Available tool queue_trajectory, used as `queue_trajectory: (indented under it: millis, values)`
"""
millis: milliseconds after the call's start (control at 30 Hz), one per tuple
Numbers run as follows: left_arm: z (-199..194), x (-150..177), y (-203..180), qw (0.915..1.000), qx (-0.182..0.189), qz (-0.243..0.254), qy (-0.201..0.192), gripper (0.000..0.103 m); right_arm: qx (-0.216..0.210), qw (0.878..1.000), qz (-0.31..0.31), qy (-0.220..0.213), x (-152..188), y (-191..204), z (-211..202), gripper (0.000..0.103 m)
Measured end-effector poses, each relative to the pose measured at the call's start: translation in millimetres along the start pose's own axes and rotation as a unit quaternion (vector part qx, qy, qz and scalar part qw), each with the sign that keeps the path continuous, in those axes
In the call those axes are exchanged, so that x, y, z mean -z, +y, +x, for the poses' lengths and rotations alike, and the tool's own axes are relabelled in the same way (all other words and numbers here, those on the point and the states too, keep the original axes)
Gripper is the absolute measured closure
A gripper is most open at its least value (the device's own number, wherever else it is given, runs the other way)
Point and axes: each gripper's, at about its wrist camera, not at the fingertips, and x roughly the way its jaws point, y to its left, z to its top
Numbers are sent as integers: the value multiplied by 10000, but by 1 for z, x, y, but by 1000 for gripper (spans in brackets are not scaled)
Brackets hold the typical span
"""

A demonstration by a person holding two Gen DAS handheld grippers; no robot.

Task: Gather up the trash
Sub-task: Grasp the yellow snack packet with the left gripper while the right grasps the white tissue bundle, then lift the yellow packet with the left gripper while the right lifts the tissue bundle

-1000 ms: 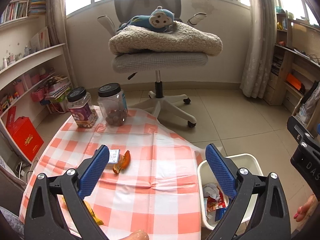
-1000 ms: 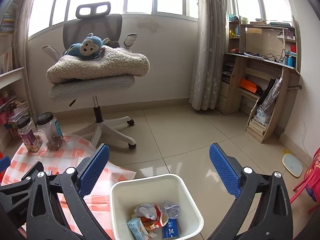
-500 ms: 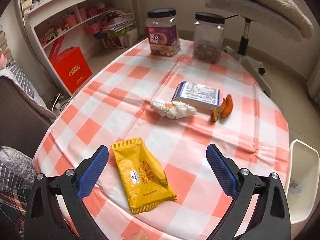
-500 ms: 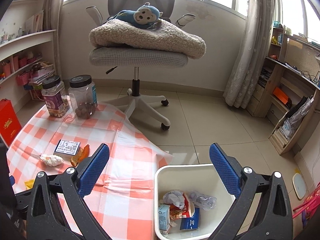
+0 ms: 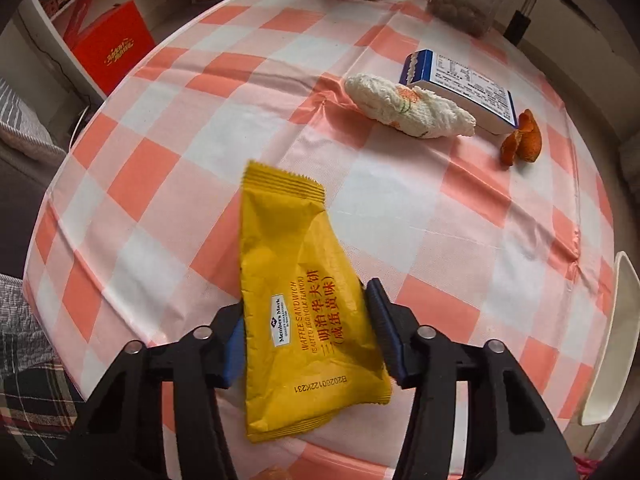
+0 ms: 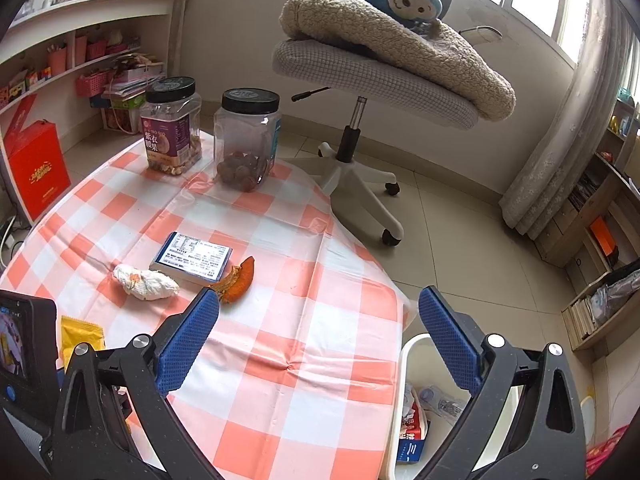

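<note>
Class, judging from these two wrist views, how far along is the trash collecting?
Done: several wrappers already lie in the white bin. In hand: the left gripper pinches the yellow snack packet. Left: crumpled tissue, small box, orange peel. The right gripper is open, empty.

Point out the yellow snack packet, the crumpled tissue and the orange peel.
yellow snack packet [image 5: 308, 312], left wrist view, on its printed front.
crumpled tissue [image 5: 404, 106], left wrist view, on its bulging middle.
orange peel [image 6: 239, 276], right wrist view, on its orange outer skin.
</note>
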Motion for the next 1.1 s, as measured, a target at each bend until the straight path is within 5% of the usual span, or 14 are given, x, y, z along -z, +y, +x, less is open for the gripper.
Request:
queue_trajectory:
  millis: [167,467,667,767,900,1100]
  values:
    - [-9,-9,28,9994,359,-1,22,87,-294,9989,-366,91,-4,34,17,7]
    - [-69,-67,97,9976,349,185,-574,87,-1040,9732,-2041,219,6,126,50,7]
    - [-77,-85,118,9951,831,-84,-531,87,-1299,9528,-2719,374,4,177,72,13]
    - [-84,-86,118,9938,908,-47,-646,87,-1420,9463,-2856,523,1,194,81,22]
    - [-87,-91,132,9924,1028,-215,-637,87,-1307,9386,-3041,970,10,208,107,57]
    - [-83,-94,152,9914,1065,-487,-582,87,-1497,9546,-2390,963,7,197,106,68]
